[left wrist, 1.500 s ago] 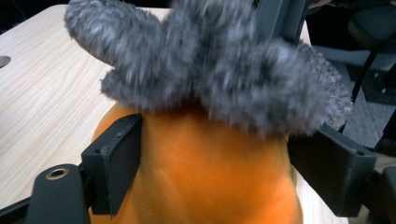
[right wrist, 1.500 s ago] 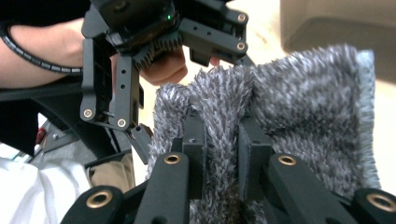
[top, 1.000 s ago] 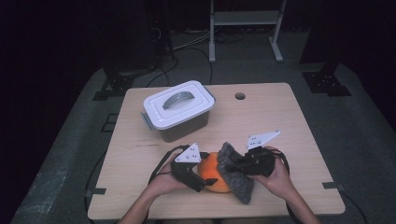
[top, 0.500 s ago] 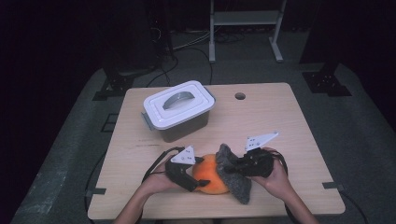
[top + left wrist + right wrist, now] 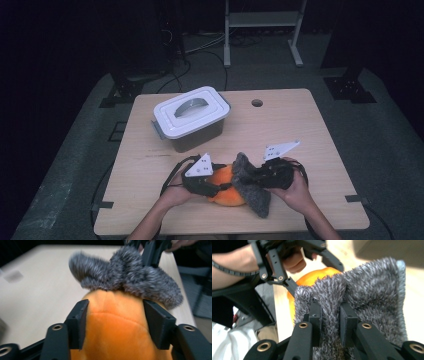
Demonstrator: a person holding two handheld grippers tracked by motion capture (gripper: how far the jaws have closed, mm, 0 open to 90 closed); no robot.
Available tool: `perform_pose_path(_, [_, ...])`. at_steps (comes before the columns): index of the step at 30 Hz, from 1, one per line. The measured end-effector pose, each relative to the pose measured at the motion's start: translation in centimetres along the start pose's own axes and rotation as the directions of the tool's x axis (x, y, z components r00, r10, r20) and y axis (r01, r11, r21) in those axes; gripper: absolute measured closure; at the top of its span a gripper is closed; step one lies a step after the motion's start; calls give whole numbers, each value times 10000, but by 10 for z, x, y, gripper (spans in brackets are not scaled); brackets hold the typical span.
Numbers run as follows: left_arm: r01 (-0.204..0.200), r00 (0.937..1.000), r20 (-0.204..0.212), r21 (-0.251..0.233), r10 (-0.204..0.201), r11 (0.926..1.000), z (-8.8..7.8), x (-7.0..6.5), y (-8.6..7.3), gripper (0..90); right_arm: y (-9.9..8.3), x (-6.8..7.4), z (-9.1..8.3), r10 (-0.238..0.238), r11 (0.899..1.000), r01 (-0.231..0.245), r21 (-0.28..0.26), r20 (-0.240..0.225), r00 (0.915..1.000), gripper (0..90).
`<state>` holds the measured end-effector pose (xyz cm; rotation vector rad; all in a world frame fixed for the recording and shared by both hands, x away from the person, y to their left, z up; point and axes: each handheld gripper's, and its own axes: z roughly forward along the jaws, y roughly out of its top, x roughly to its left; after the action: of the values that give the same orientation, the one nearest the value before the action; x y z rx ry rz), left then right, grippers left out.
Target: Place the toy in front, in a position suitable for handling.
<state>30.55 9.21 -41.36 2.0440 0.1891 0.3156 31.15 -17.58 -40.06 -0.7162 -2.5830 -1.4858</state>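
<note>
Grey furry cloth (image 5: 252, 184) lies lengthwise toward the table's near edge.

Overhead faces table (image 5: 310, 130); tool cameras close, sharing plush (image 5: 112, 327).

A lidded white-topped box (image 5: 190, 119) sits on the wooden table (image 5: 310, 140).
</note>
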Motion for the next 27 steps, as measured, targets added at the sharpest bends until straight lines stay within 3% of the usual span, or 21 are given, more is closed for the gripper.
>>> perform_pose_path(2, [-205,9995,-264,-171,200,9996,1,-1,2,393,2,-2,-7,46,9992,-38,-400,197,9998,743])
perform_pose_path(5, [-263,9996,-51,126,264,9996,3,1,-3,360,1,-6,-7,194,9981,-182,-588,203,9996,742])
perform_pose_path(8, [-115,9998,191,627,104,9980,-3,6,-8,317,-3,-8,2,195,9998,-193,-66,340,9992,740])
perform_pose_path(12, [331,9982,449,1262,-390,9915,-14,14,-20,273,-11,-11,15,284,9984,-288,487,93,9996,740])
perform_pose_path(15, [665,9963,456,1243,-727,9900,-21,19,-26,254,-16,-16,16,535,9963,-532,679,-21,9986,738])
perform_pose_path(18, [711,9954,554,1224,-783,9899,-24,20,-26,243,-21,-20,13,663,9943,-661,832,9,9978,739])
perform_pose_path(22, [876,9939,562,1182,-947,9891,-22,21,-24,202,-17,-20,4,723,9968,-726,338,124,9973,739])
perform_pose_path(24, [741,9951,558,1259,-817,9893,-20,20,-23,215,-11,-17,4,719,9972,-722,-176,-162,9973,730])
perform_pose_path(27, [620,9958,581,1353,-704,9889,-20,19,-23,230,-8,-14,11,497,9988,-496,20,-175,9986,724])
